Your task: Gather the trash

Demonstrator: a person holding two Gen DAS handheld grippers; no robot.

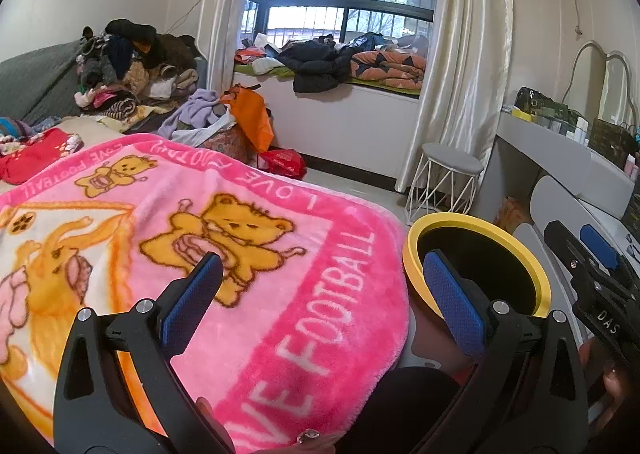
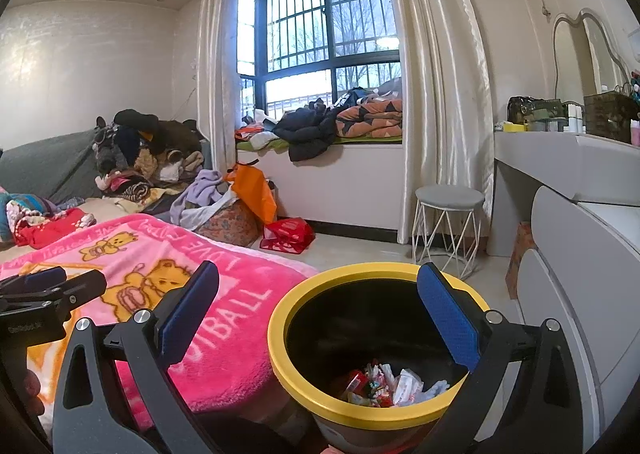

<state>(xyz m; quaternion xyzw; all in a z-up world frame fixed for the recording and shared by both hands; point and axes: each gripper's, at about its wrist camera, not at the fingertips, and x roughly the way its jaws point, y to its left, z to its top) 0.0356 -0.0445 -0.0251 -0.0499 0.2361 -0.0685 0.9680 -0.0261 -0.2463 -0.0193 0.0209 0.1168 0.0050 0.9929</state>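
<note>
room: a bedroom, with a bed under a pink blanket [image 1: 240, 238] printed with bears, and a barred window beyond it.
bin: a black trash bin with a yellow rim [image 2: 280, 358] stands on the floor just off the bed's near right corner.
trash: crumpled wrappers [image 2: 384, 384] lie at the bottom of the bin; no loose trash shows on the blanket.
left gripper [image 1: 324, 298]: fingers spread wide, holding nothing, hovering over the blanket's near right edge.
right gripper [image 2: 320, 318]: fingers spread wide, holding nothing, poised above the bin's mouth.
progress: collection looks nearly done or done, judging by the filled bin.
risk: the right gripper sits close to the rim; a careless sweep could tip the bin and spill the wrappers.
</note>
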